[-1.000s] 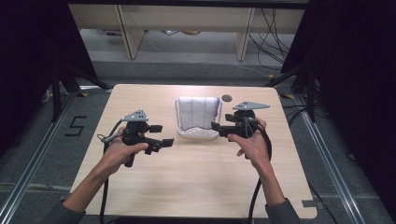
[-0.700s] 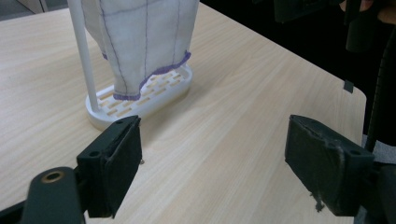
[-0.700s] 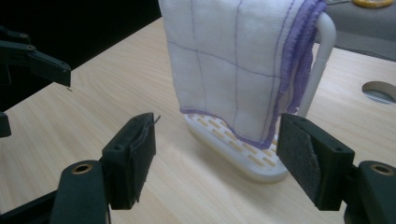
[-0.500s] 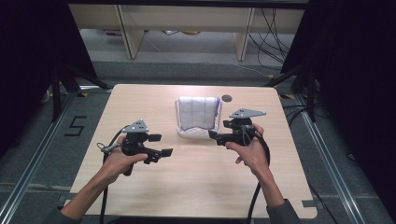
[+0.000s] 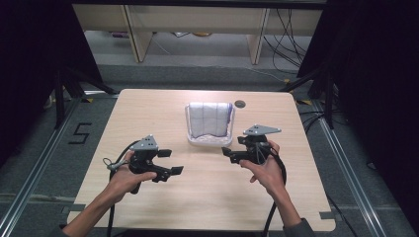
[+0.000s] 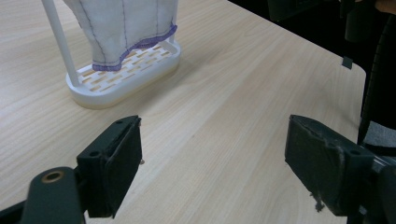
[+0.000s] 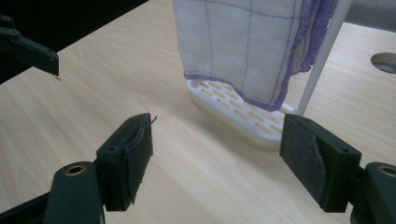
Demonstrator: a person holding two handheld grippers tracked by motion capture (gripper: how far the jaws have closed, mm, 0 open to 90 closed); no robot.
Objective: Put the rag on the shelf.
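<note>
A white cloth [image 5: 209, 117] with purple stitching hangs over a white rack [image 5: 210, 142] that stands at the middle back of the wooden table. My left gripper [image 5: 172, 162] is held open in front of the rack and to its left, with nothing between its jaws. My right gripper [image 5: 229, 154] is open too, just in front of the rack's right end. The left gripper view shows the cloth [image 6: 126, 28] and slotted rack base [image 6: 122, 80] beyond the open left gripper [image 6: 215, 168]. In the right gripper view, the cloth [image 7: 243, 46] and base [image 7: 236, 116] stand close ahead of the right gripper [image 7: 217, 163].
A round cable hole [image 5: 240, 103] lies in the table [image 5: 148, 113] right of the rack. Cables trail from both grippers off the near edge. Shelf legs and floor cables lie beyond the far edge. One jaw of the left gripper [image 7: 32, 52] shows at the right gripper view's upper left.
Both grippers have drawn back from the rack toward the near edge, the left one also a little leftward. Both stayed open. The cloth and rack have not moved.
</note>
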